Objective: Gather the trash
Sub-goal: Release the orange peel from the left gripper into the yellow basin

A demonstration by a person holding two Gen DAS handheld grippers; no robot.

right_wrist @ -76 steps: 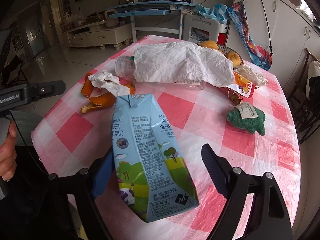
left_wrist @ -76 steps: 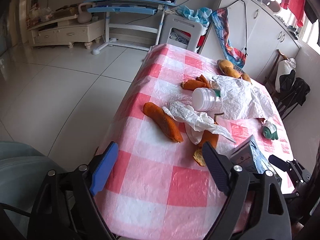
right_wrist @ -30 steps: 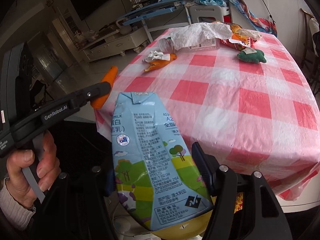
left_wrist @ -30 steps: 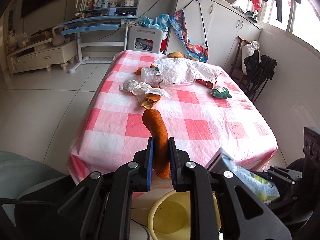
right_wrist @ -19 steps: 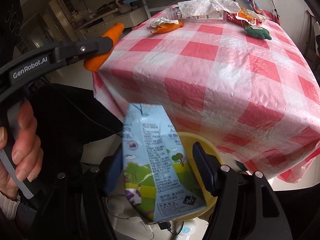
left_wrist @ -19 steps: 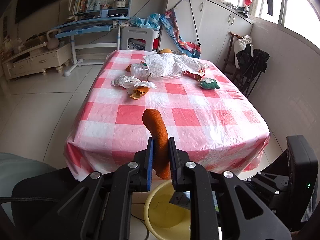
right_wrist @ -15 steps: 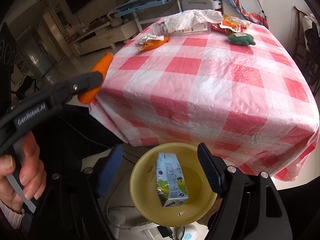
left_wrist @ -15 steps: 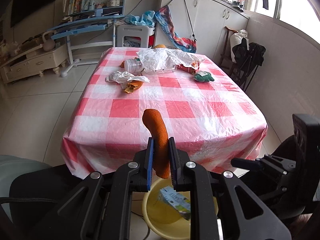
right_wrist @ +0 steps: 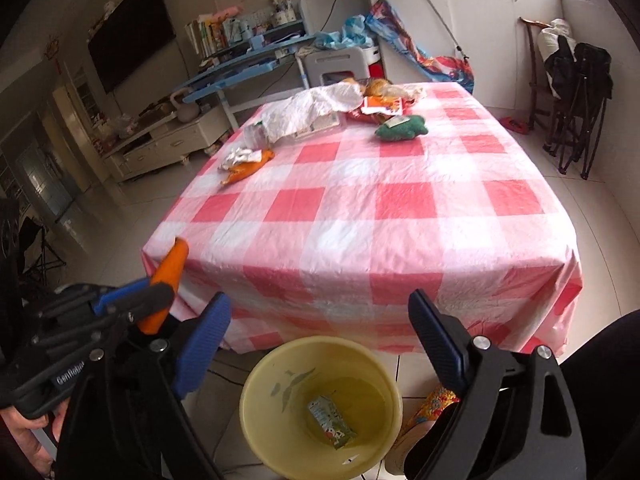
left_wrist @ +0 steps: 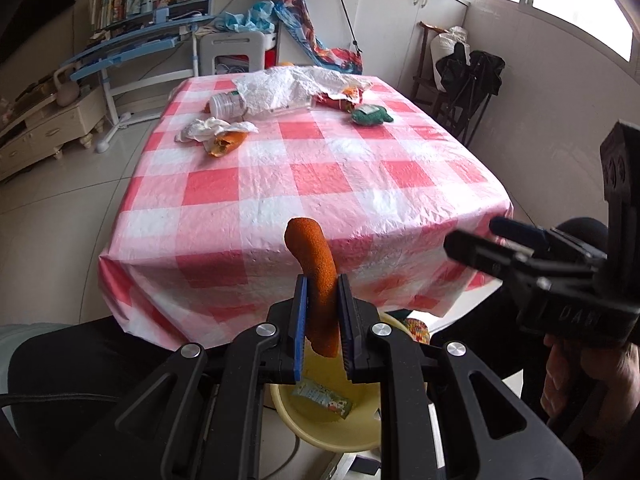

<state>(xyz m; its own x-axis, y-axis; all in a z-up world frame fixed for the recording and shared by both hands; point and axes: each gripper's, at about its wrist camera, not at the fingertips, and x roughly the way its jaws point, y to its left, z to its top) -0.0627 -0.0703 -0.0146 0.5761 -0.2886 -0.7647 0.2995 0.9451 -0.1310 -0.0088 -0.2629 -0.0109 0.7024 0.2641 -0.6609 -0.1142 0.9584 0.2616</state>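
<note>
Glossy, crinkled plastic tablecloth (left_wrist: 312,184); rough, matt orange peel (left_wrist: 316,276); smooth yellow plastic bin (right_wrist: 264,436); printed carton (right_wrist: 332,428).

table (left_wrist: 320,184): red and white checked cloth | green stuffed toy (left_wrist: 371,115): lies on the table at the far side | blue desk (right_wrist: 240,68): by the back wall, books on its shelf | white stool (left_wrist: 236,54): behind the table | TV (right_wrist: 130,30): dark, on the wall | folded black chair (right_wrist: 582,80): by the white cupboards

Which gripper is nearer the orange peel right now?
Left. The left gripper is clamped on the orange peel; the right gripper stands open and empty beside it, over the yellow bin.
</note>
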